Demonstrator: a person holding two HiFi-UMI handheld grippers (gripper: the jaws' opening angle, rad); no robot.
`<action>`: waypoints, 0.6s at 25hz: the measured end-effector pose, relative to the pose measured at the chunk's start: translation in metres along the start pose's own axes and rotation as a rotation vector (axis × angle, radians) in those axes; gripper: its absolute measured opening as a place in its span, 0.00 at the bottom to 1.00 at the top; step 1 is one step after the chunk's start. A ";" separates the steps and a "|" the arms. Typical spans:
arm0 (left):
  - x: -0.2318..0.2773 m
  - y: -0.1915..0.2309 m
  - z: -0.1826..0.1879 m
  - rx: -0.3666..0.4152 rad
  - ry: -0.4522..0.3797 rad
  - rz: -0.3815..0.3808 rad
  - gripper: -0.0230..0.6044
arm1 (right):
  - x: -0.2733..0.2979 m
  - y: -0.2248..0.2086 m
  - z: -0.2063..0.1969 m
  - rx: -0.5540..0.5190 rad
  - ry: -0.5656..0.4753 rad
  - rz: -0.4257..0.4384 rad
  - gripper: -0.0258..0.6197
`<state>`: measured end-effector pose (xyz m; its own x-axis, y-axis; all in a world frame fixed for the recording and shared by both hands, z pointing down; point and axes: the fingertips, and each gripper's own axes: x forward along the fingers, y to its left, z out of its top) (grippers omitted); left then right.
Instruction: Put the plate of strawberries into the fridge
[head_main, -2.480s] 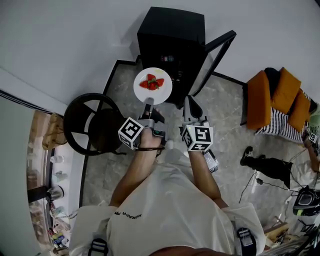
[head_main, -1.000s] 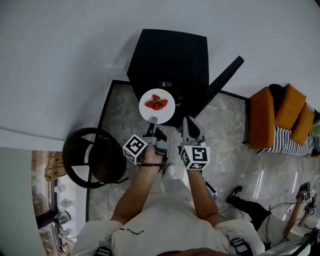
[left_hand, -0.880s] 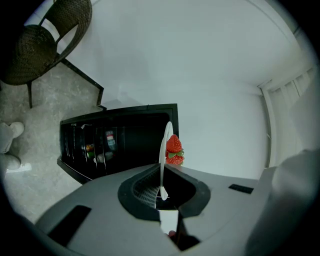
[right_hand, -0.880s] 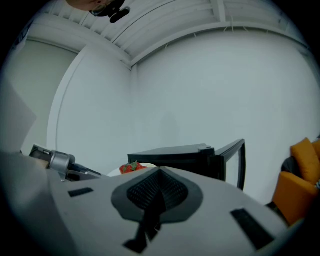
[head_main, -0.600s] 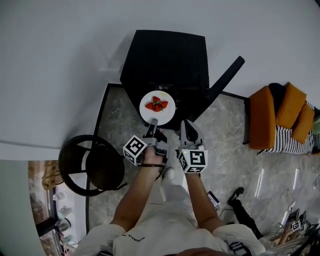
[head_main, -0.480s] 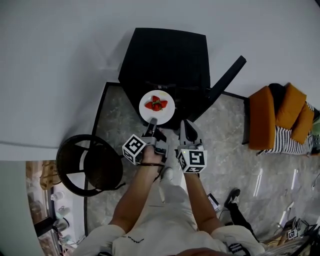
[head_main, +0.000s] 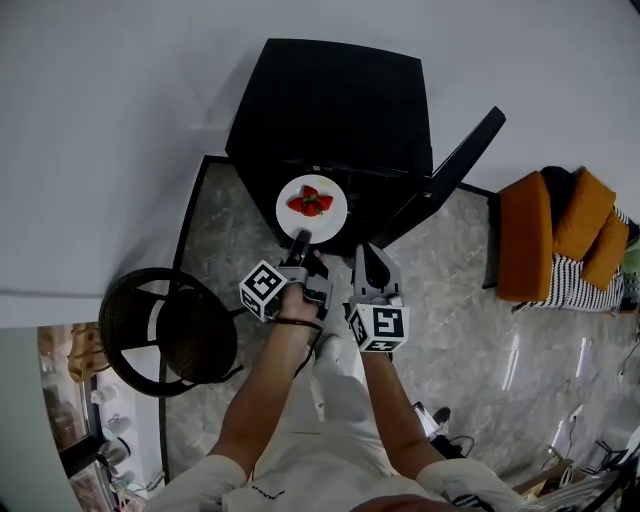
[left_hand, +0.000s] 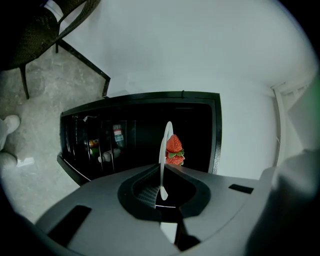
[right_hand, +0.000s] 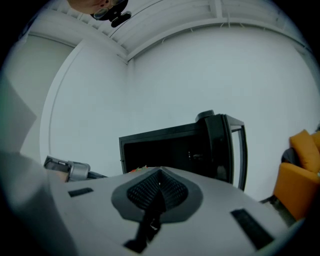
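A white plate with red strawberries hangs in front of the open black fridge. My left gripper is shut on the plate's near rim. In the left gripper view the plate shows edge-on between the jaws of the left gripper, with the strawberries to its right and the fridge interior behind. My right gripper is beside the left one, shut and holding nothing. In the right gripper view the right gripper points at the fridge.
The fridge door swings open to the right. Bottles and cans stand on its shelves. A round black chair is at the left. An orange seat with cushions stands at the right on the stone floor.
The view has closed in on the fridge, which now looks larger. Both grippers and the plate have sunk lower in front of its opening. The left grip on the plate is unchanged.
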<state>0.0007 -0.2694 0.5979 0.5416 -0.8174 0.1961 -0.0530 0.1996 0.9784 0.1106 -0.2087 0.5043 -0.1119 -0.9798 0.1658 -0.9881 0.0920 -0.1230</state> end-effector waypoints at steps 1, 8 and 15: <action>0.003 0.005 0.000 -0.002 0.003 0.002 0.05 | 0.001 0.000 -0.003 0.001 0.000 0.000 0.06; 0.020 0.039 -0.003 -0.018 0.010 0.019 0.05 | 0.011 -0.009 -0.028 0.006 0.000 -0.014 0.06; 0.045 0.067 -0.003 -0.011 0.040 0.028 0.05 | 0.017 -0.022 -0.050 0.028 -0.004 -0.041 0.06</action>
<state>0.0237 -0.2909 0.6724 0.5731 -0.7893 0.2205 -0.0596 0.2282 0.9718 0.1251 -0.2185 0.5589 -0.0710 -0.9833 0.1677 -0.9886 0.0470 -0.1433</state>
